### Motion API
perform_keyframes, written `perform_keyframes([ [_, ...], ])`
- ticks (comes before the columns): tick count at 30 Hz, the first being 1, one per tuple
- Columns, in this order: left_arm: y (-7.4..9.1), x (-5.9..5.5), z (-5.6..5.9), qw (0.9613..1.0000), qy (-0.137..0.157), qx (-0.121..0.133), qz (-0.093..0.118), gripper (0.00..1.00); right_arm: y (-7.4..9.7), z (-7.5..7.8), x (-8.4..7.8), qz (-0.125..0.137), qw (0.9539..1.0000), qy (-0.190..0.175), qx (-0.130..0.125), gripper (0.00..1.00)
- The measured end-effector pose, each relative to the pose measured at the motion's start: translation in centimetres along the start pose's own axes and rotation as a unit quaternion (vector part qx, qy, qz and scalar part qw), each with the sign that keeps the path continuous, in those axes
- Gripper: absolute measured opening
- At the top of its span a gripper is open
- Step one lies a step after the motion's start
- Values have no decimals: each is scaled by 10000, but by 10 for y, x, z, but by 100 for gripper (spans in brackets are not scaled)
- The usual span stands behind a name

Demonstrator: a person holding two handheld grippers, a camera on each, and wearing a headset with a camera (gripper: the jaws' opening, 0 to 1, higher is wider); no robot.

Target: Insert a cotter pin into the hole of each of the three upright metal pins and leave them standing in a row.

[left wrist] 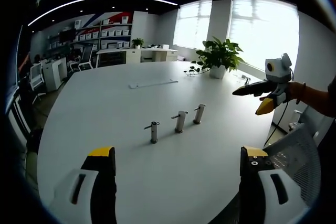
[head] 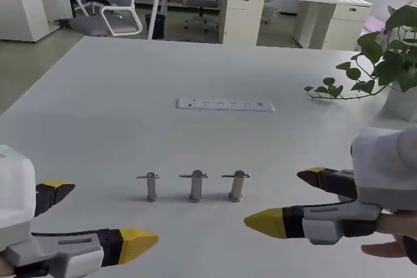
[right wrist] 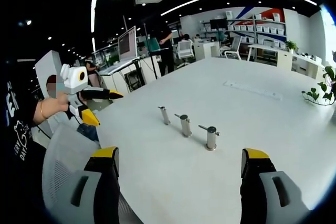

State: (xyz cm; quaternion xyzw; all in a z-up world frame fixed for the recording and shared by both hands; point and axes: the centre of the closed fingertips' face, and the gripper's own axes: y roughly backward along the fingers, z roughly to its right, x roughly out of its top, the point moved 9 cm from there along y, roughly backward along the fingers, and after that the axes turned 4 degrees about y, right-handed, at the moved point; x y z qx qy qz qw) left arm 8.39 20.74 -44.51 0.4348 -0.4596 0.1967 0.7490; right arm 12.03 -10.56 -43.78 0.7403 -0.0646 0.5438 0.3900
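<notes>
Three metal pins stand upright in a straight left-to-right row on the white table (head: 98, 96), evenly spaced and apart from one another: the left pin (head: 151, 188), the middle pin (head: 195, 187) and the right pin (head: 237, 187). In the head view each one carries a thin cotter pin crosswise through its top: one on the left pin (head: 147, 176), one on the middle pin (head: 193, 175) and one on the right pin (head: 235, 175).

The row sits between the two grippers and a little farther out than both, and neither one touches a pin. The left gripper (head: 104, 216) hovers near and to the left of the row. Its yellow-tipped jaws are spread wide with nothing between them, and its own view looks across bare tabletop at the three pins. The right gripper (head: 273, 198) hangs near and to the right. Its jaws are likewise parted and grasp nothing, and its lower tip is close to the right pin but clear of it. A person's fingers show under it at the near right edge.

Farther out, beyond the row, a white power strip (head: 225, 104) lies flat across the table. At the far right a trailing green plant (head: 384, 56) stands in a white pot (head: 402, 103). Past the table's far edge are an office chair (head: 117, 1) and white desks (head: 260, 4).
</notes>
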Motion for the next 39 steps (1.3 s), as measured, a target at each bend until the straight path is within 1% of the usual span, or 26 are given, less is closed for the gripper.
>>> perform_keyframes([
  [2,2,0,0,10000,-46,45,-12,99,1,-2,-1,-6,10000,-31,-7,96],
  [6,6,0,2,10000,-62,72,-7,99,3,-7,-6,-116,9999,35,-59,95],
  [9,8,-2,3,9999,-72,106,-18,98,5,-8,-8,-50,9999,-73,-79,94],
  [11,10,-2,3,9999,-76,123,-32,98,5,-8,-9,-62,9999,-112,-75,94],
  [12,10,-2,3,9999,-78,126,-28,98,5,-8,-10,-90,9999,-113,-86,94],
  [14,11,-2,3,9999,-81,142,19,98,5,-8,-14,-302,9994,-23,-167,93],
  [15,12,-2,3,9999,-73,147,37,98,5,-7,-14,-324,9992,50,-218,93],
  [17,13,-2,3,9999,-75,145,41,98,3,-8,-14,-360,9990,124,-223,93],
  [20,13,-2,4,9998,-112,137,25,99,4,-9,-14,-340,9991,116,-208,93],
  [25,14,-2,4,9999,-126,98,29,99,5,-7,-12,-197,9994,-25,-273,93],
  [31,17,-2,1,9998,-69,185,57,99,6,-7,-11,-55,9991,-175,-374,93],
  [39,21,-4,-1,9996,-34,269,43,99,6,-8,-13,-40,9988,-257,-407,92],
])
